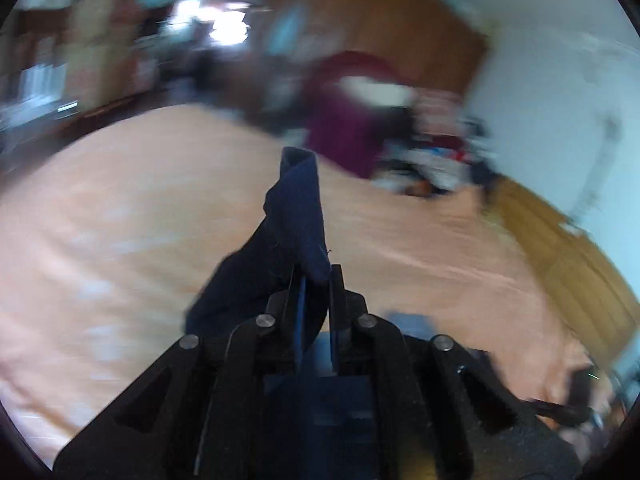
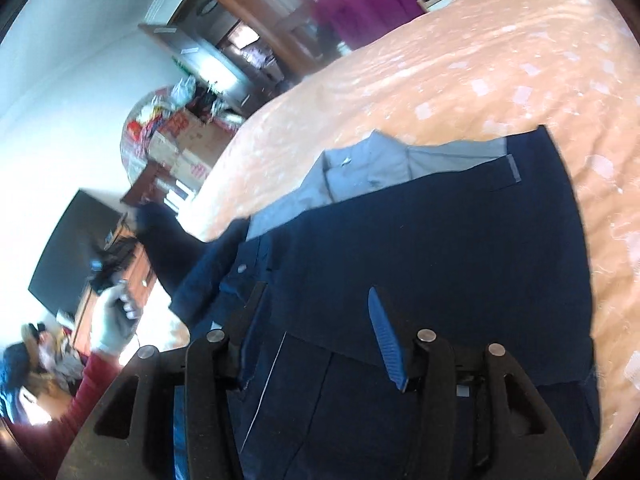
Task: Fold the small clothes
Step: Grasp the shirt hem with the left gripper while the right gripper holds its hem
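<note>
Left tool [image 1: 318, 276] pinches twisted navy cloth [image 1: 294, 208]; peach bedspread [image 1: 120, 220] rumpled.

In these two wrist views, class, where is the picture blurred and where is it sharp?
Left wrist view: room and peach bedspread smear with motion blur, while the left gripper and pinched navy garment stay sharp. Right wrist view: mostly crisp, fisheye bending the bed's edge.

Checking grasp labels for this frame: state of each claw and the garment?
left claw: shut on a bunched fold of the navy garment, lifted off the bed.
right claw: open, over the garment, nothing between the fingers.
navy garment: mostly spread flat, grey lining exposed at its far edge, one part pulled up.
peach bedsheet: spread, wrinkled.
</note>
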A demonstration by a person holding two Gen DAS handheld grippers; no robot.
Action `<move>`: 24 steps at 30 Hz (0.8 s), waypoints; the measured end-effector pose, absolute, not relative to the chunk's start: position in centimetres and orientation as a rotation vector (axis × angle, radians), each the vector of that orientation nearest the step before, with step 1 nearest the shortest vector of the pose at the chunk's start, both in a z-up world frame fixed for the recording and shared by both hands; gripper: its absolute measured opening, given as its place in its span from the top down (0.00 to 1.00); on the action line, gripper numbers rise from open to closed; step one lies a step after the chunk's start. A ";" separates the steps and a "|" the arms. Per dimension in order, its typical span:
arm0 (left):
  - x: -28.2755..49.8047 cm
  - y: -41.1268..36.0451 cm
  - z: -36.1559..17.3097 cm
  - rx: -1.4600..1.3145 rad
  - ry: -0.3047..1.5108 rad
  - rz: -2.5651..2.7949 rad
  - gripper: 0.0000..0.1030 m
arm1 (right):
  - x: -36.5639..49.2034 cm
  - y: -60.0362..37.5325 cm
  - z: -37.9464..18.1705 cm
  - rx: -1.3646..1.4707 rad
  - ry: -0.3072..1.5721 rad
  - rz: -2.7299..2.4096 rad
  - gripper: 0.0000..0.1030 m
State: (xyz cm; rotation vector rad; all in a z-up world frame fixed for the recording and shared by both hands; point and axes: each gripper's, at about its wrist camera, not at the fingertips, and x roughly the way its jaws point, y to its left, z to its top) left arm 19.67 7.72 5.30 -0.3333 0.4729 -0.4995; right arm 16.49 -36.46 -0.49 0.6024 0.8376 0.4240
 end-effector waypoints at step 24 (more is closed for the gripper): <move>12.0 5.4 -9.4 -0.616 0.767 -0.507 0.29 | 25.1 -34.1 -9.3 0.824 1.146 0.569 0.34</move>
